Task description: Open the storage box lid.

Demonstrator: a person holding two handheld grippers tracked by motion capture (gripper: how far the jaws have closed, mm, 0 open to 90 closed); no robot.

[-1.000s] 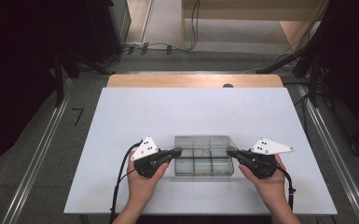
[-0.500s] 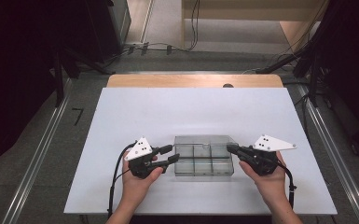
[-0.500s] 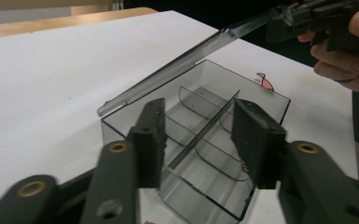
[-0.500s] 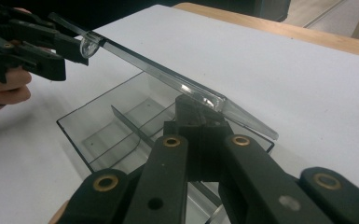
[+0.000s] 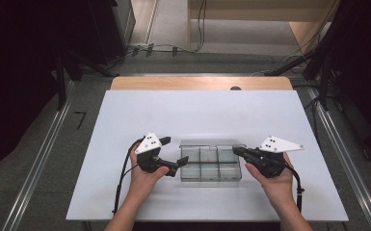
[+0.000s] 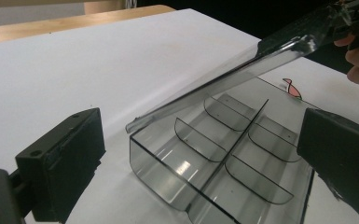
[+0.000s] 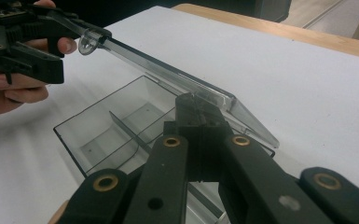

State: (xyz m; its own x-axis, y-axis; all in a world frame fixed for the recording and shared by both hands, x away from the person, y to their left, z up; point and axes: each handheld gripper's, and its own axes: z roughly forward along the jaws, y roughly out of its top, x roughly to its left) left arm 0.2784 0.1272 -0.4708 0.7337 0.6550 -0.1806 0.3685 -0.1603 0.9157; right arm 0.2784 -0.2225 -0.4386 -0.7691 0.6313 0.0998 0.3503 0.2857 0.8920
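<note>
Right tongs (image 5: 237,150) are clamped on the raised lid (image 6: 224,84) of the clear divided box (image 5: 211,164) mid-surface (image 5: 197,110), that hand low and level. Left tongs (image 5: 174,155) have just been opening, jaws wide and holding nothing beside the box.

Black left gripper (image 5: 169,155) and right gripper (image 5: 237,151) carry white three-cornered plates (dotted black) and trailing black cables.

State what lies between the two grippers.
The clear divided box, seen in the high view. The right gripper holds its lid tilted up; the left gripper has just been opening its jaws, pads clear of the box end.
</note>
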